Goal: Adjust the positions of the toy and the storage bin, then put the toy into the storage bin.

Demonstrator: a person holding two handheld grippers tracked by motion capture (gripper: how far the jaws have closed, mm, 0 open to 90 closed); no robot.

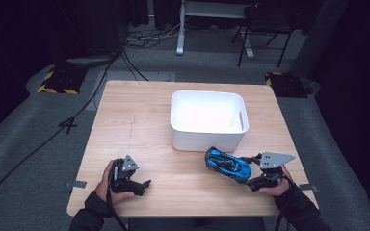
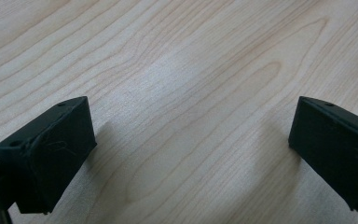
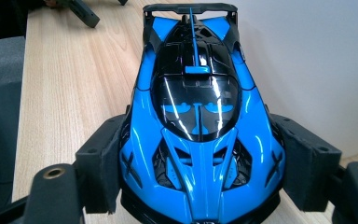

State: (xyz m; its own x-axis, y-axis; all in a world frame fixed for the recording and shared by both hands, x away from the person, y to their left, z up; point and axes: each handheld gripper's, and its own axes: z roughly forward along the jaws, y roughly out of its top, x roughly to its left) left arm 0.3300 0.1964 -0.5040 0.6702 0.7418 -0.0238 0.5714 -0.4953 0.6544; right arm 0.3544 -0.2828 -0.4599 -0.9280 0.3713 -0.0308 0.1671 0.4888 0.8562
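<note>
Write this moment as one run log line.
right tongs: shut on blue toy car | left tongs: open, over table | white bin: behind car

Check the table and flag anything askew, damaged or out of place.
Nothing stands out. The blue toy car looks intact, clamped by its front end in the right claw beside the upright white bin. The left claw stands open over bare table.

The white bin stands just past table centre, its near wall close at eleven o'clock of the blue toy car (barely a gap between them). From the bin's seven to ten o'clock the wooden table lies bare, open for passage. The left gripper rests on the near edge, wood free between its jaws.
</note>
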